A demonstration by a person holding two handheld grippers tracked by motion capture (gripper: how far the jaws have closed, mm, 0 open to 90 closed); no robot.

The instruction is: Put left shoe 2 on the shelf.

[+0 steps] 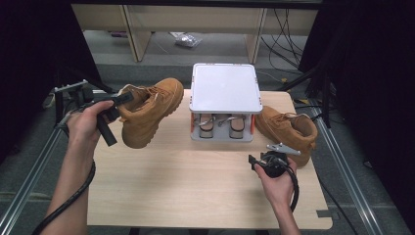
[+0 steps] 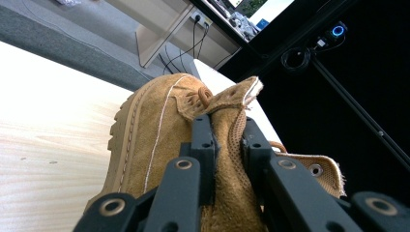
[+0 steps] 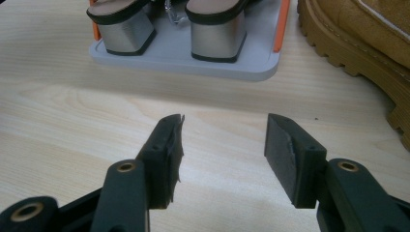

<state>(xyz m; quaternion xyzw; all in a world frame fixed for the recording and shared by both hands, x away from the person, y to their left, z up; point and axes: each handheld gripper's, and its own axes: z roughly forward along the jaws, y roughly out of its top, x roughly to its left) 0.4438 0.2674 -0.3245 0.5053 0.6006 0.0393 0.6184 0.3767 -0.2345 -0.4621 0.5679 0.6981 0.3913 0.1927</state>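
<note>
A tan lace-up boot (image 1: 151, 110) is tilted over the table's left side, toe pointing toward the rack. My left gripper (image 1: 126, 98) is shut on its collar. In the left gripper view the two black jaws pinch the tan collar flap (image 2: 227, 104), and the boot's lugged sole (image 2: 123, 128) faces the tabletop. A second tan boot (image 1: 288, 129) lies on the table right of the rack. My right gripper (image 1: 262, 161) hovers low in front of it, jaws open with nothing between them (image 3: 222, 154). Its view looks at bare wood and the second boot's sole (image 3: 358, 53).
A white two-level shoe rack (image 1: 225, 88) stands at the table's far middle. A pair of block-heeled shoes (image 1: 221, 125) sits on its grey lower tray (image 3: 193, 65). Metal rails run along both table sides. Cables and desk legs lie on the floor beyond.
</note>
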